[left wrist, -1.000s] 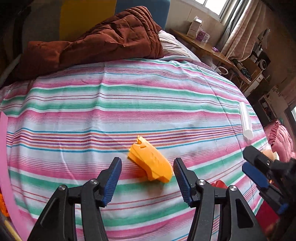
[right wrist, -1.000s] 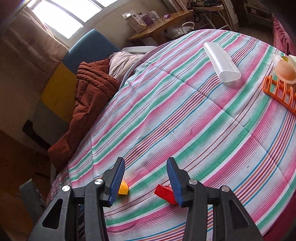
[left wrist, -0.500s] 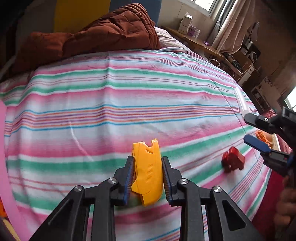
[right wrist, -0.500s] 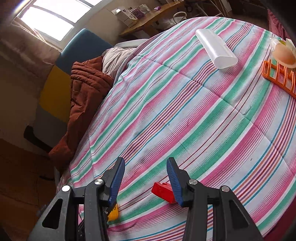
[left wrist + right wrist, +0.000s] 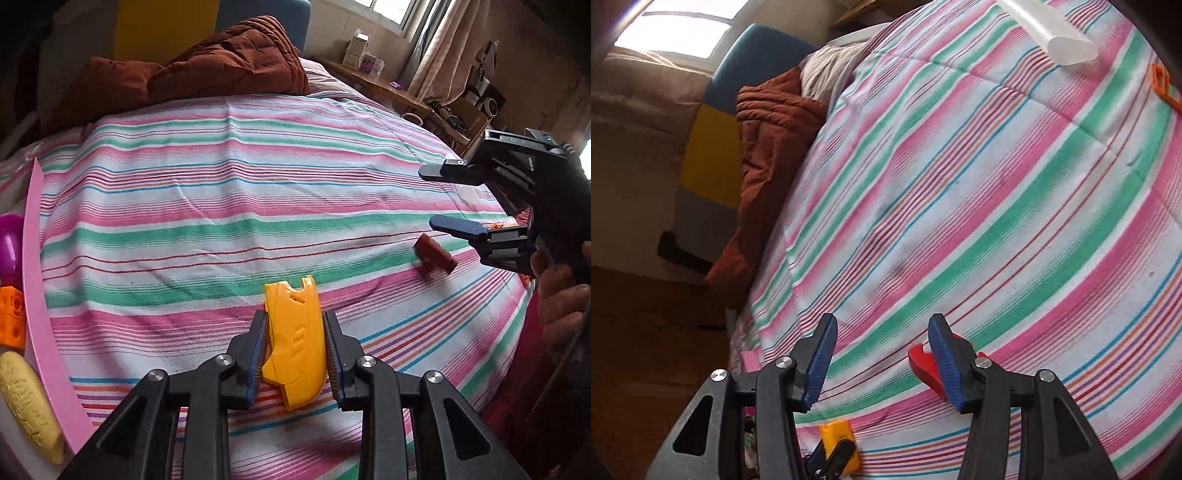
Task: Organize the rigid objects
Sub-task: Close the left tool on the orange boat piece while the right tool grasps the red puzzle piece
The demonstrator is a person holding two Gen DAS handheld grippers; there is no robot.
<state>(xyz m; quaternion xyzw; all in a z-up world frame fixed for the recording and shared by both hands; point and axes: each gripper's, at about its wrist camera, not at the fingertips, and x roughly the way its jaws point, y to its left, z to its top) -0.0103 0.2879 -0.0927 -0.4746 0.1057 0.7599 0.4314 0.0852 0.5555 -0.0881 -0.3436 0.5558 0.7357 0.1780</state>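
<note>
My left gripper [image 5: 293, 326] is shut on a yellow plastic piece [image 5: 293, 339] and holds it just over the striped bedspread [image 5: 221, 192]. The yellow piece also shows in the right wrist view [image 5: 836, 435] at the bottom edge. A red plastic piece [image 5: 434, 254] lies on the bedspread to the right. My right gripper [image 5: 882, 345] is open and empty above the bed; the red piece [image 5: 925, 363] sits partly behind its right finger. The right gripper also shows in the left wrist view [image 5: 430, 197], open, beside the red piece.
A pink tray rim [image 5: 37, 277] at the left holds a purple egg [image 5: 9, 240], an orange block [image 5: 11, 317] and a yellow piece [image 5: 26, 398]. A brown quilt [image 5: 221, 74] lies at the bed's head. A clear tube [image 5: 1056, 33] and an orange rack [image 5: 1163, 86] lie far right.
My left gripper closed on the yellow piece and lifted it slightly toward the left. My right gripper shifted nearer the red piece and stays open.
</note>
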